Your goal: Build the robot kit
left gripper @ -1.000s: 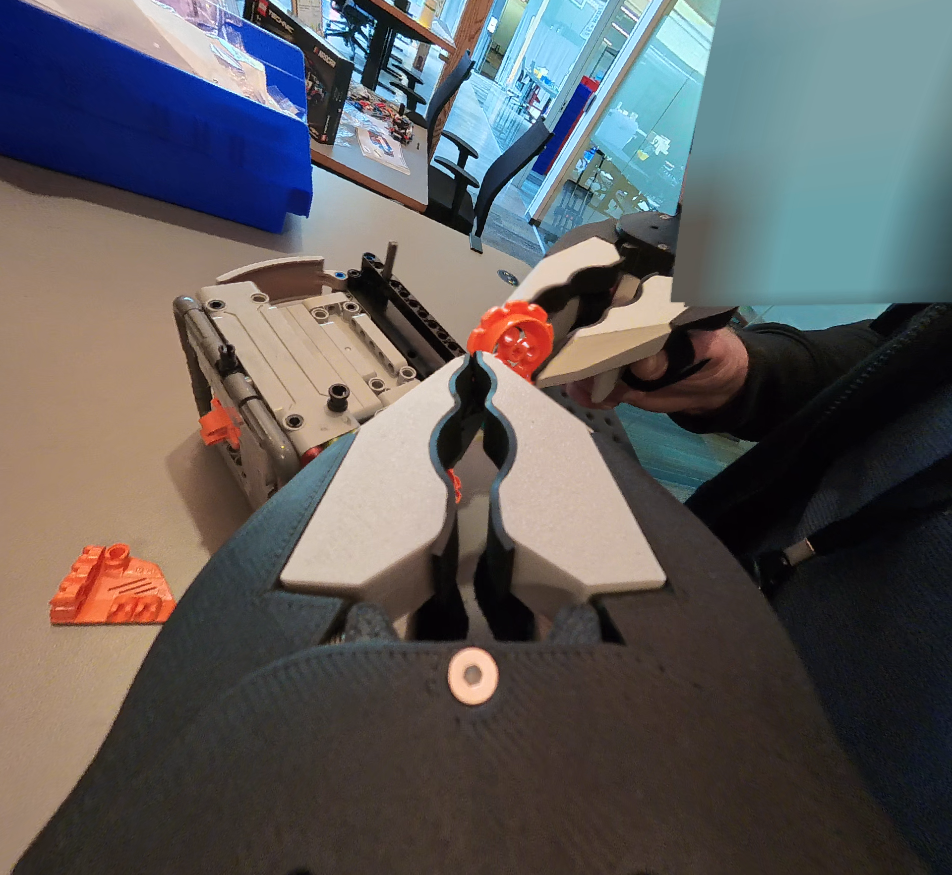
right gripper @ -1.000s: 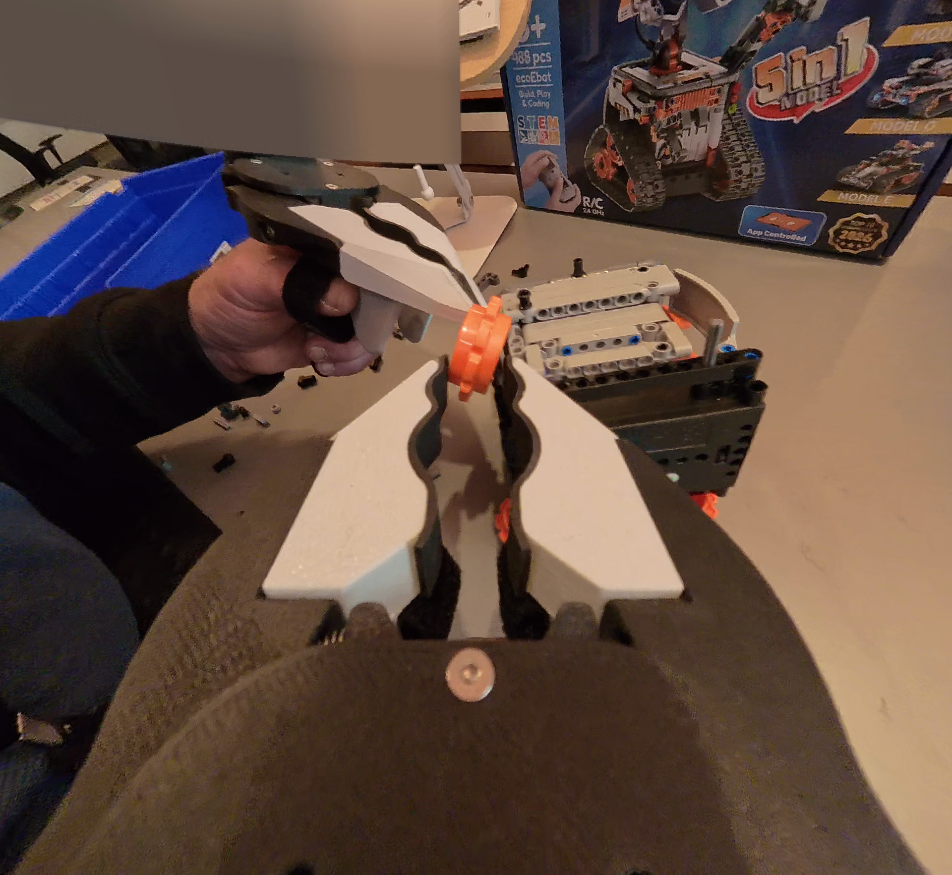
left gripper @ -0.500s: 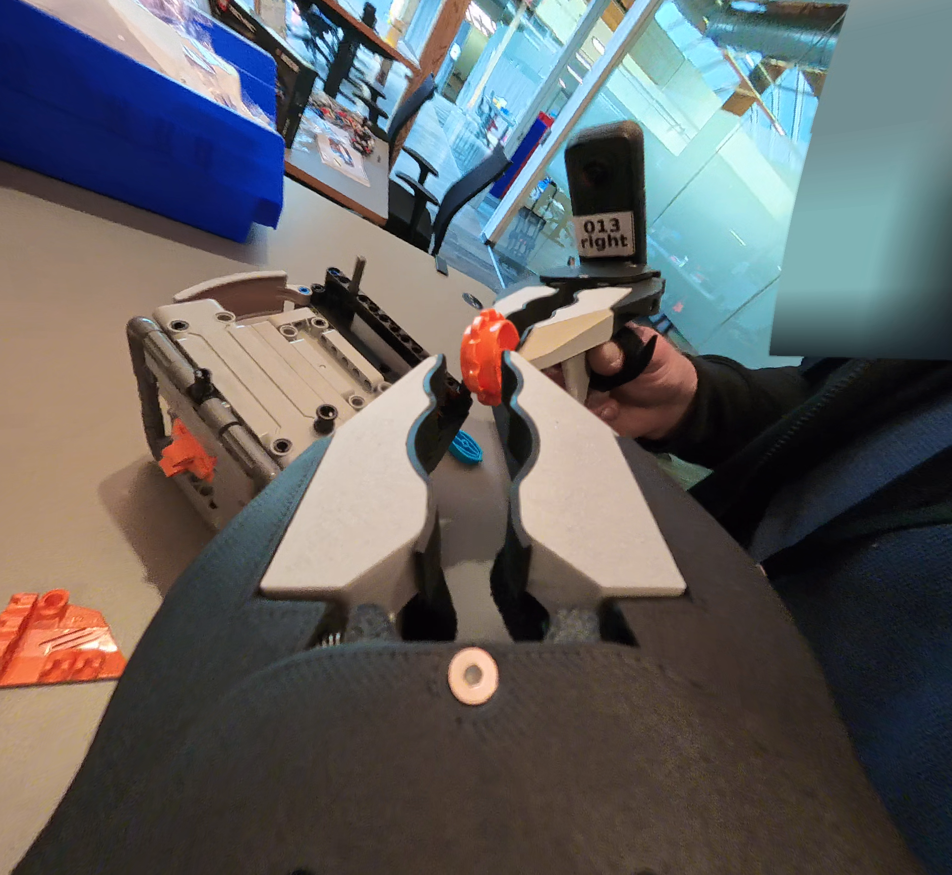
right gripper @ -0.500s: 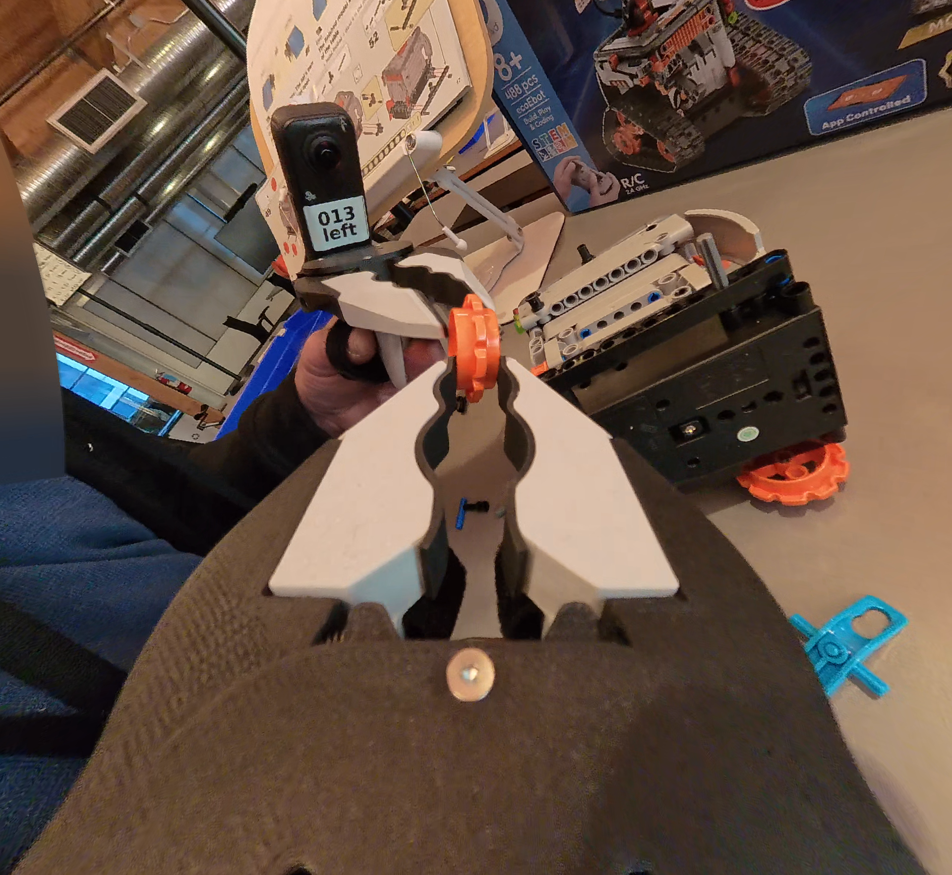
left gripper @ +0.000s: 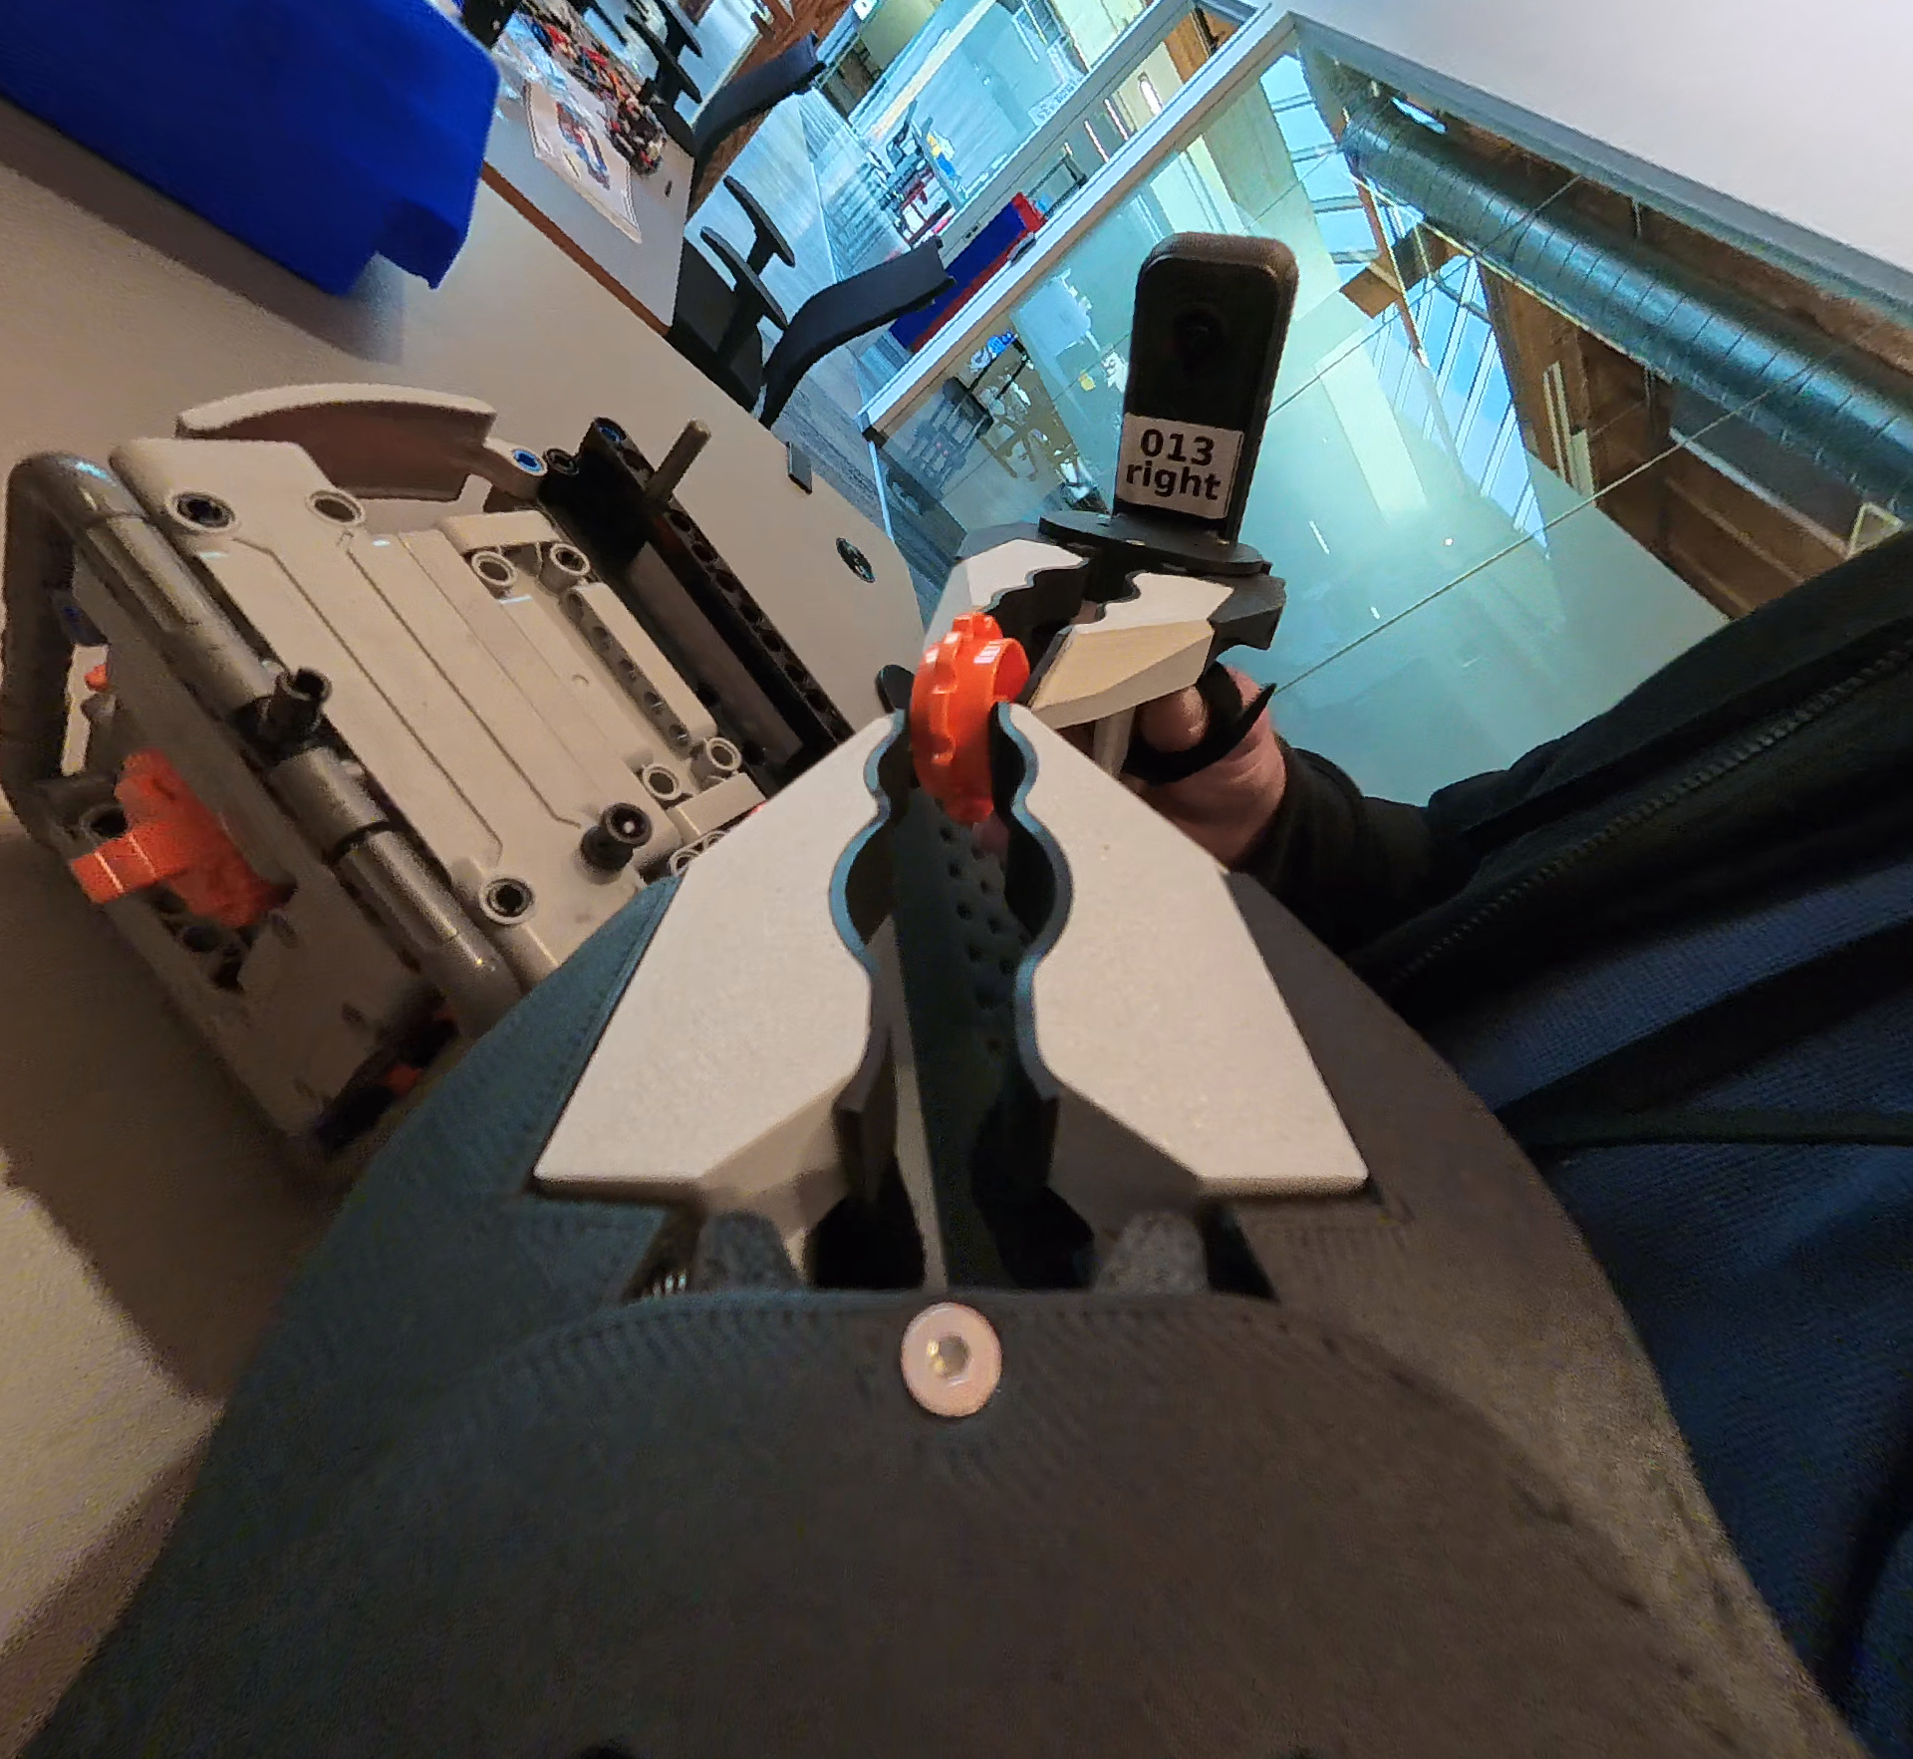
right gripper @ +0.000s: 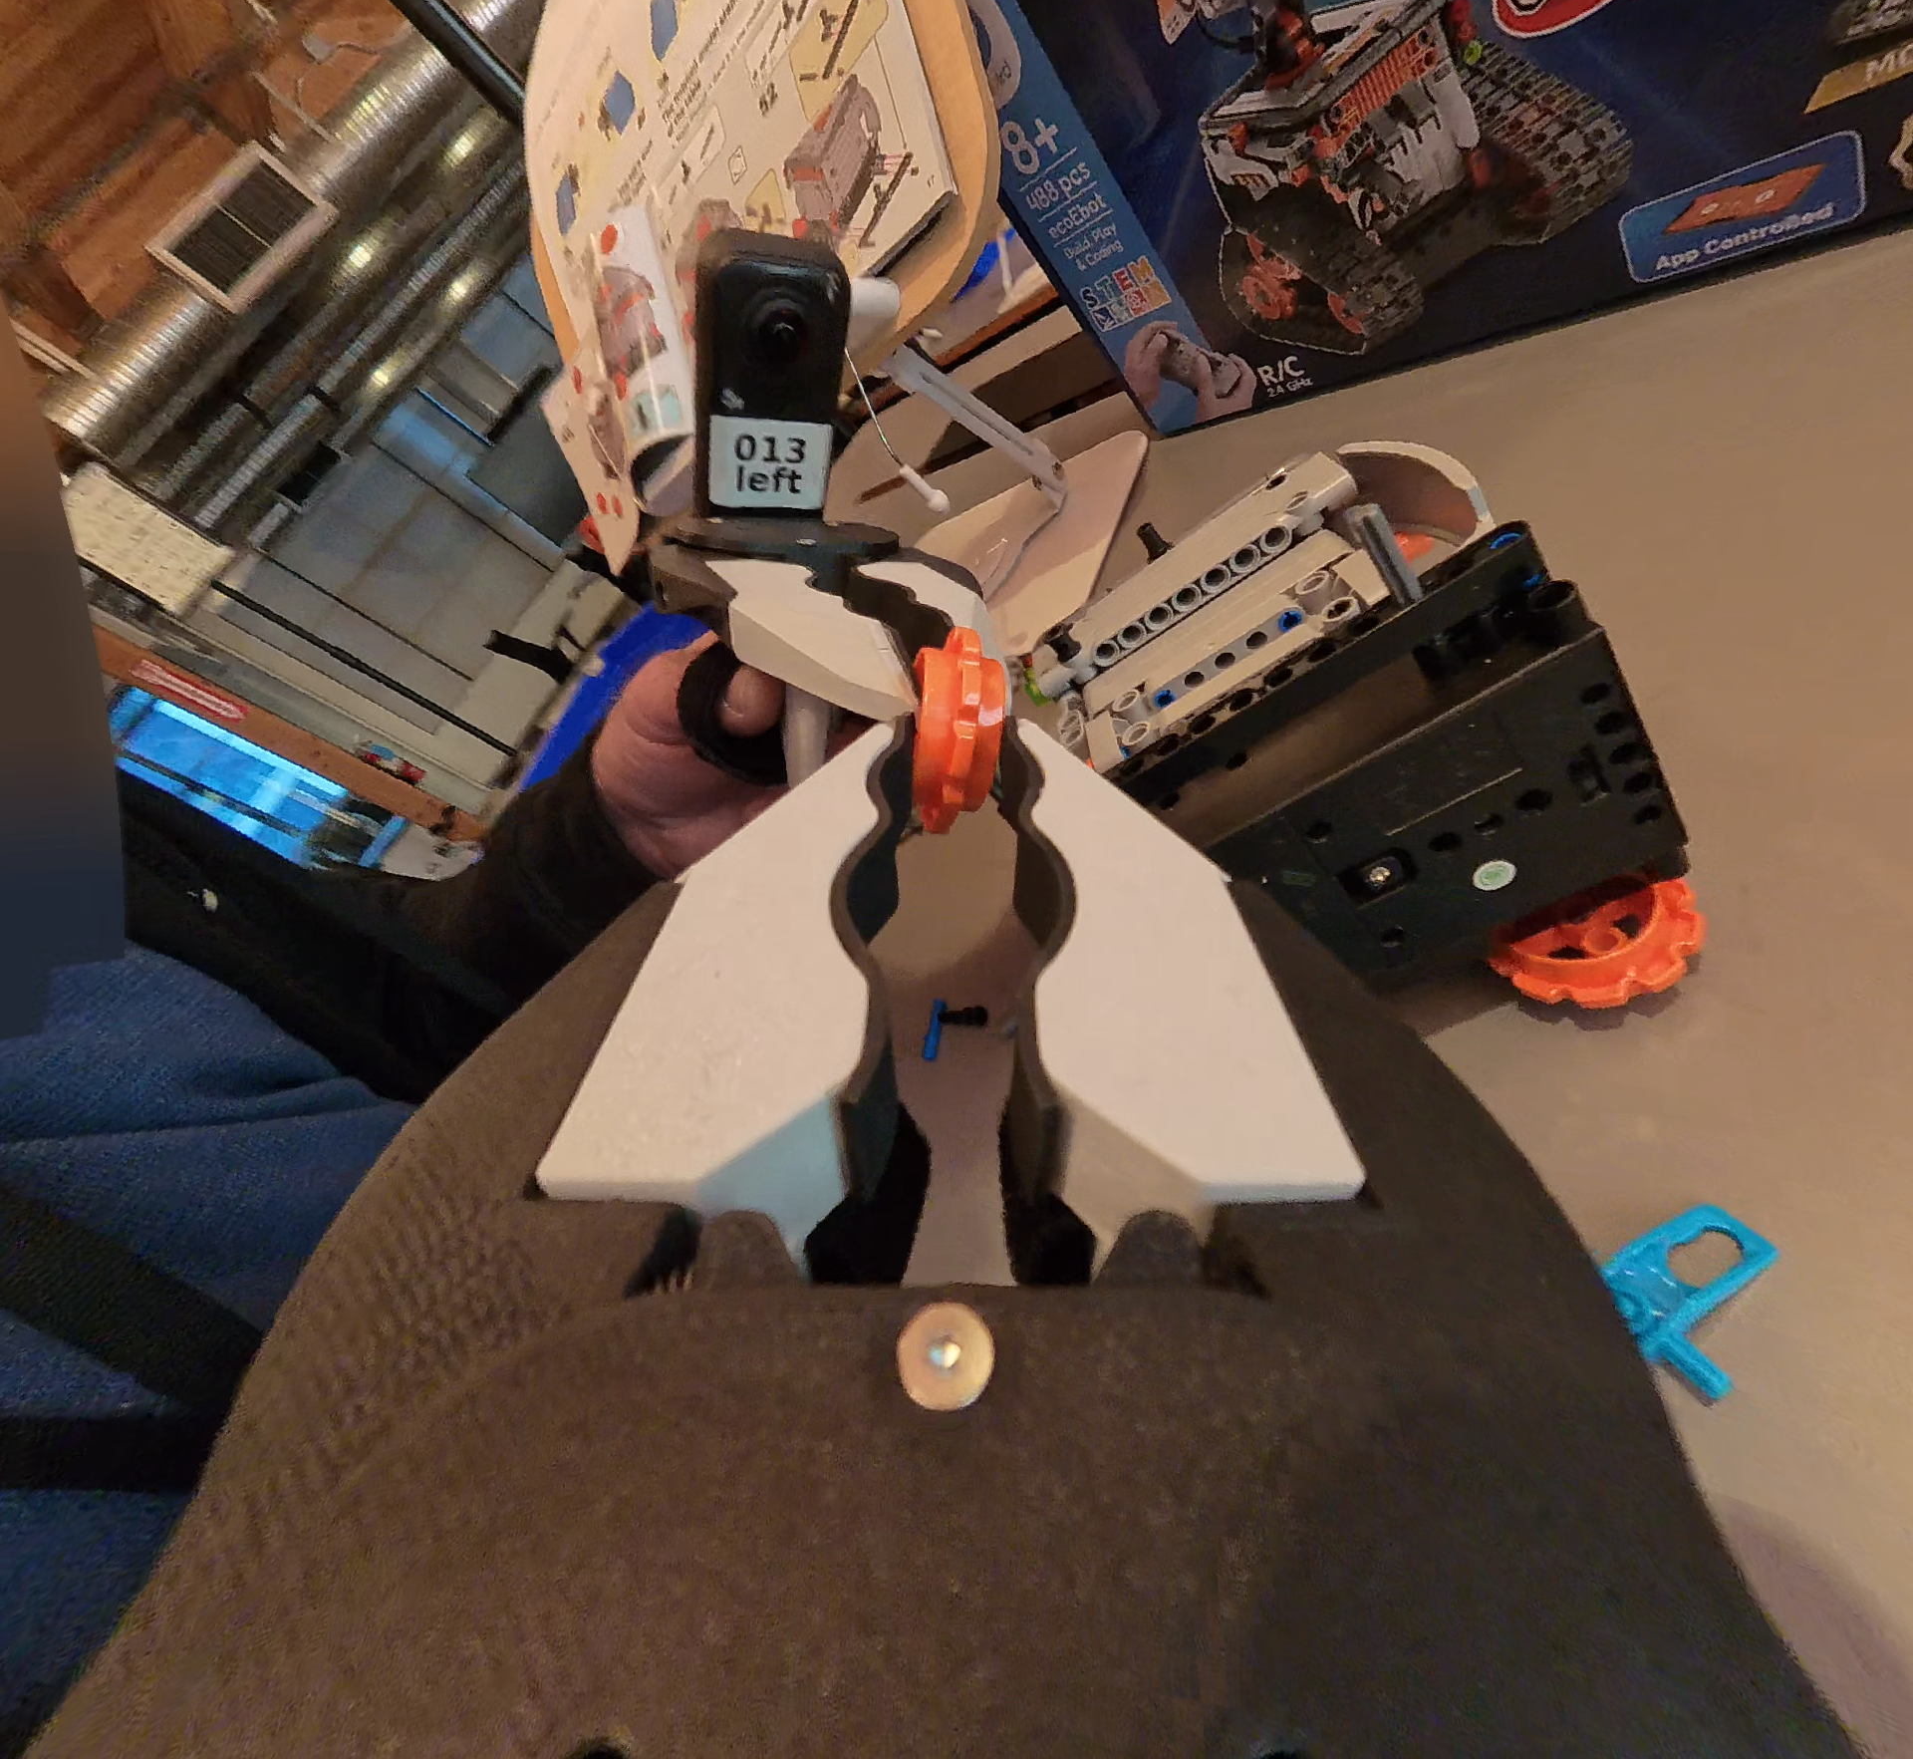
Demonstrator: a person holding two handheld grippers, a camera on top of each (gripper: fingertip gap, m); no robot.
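An orange toothed wheel [left gripper: 958, 726] is held in the air between both grippers. My left gripper [left gripper: 958, 738] is shut on its rim. My right gripper [right gripper: 958, 738] is also shut on the wheel [right gripper: 958, 726], from the opposite side. The right gripper's tips [left gripper: 1020, 643] meet the wheel's hub in the left wrist view. The left gripper's tips [right gripper: 911, 674] touch the wheel in the right wrist view. A grey and black brick-built model [left gripper: 414, 674] lies on the table just beside them, and it also shows in the right wrist view [right gripper: 1346, 695].
A second orange wheel [right gripper: 1599, 953] sits at the model's black block. A light blue part [right gripper: 1677, 1295] and small pins [right gripper: 937, 1026] lie on the table. A blue bin [left gripper: 207, 32], a printed kit box [right gripper: 1449, 104] and a booklet on a stand [right gripper: 756, 84] stand behind. My left and right fingertips are right by each other.
The left gripper, shut and empty a second ago, opened and closed on the wheel that the right gripper was holding. Both grippers rose and tilted upward.
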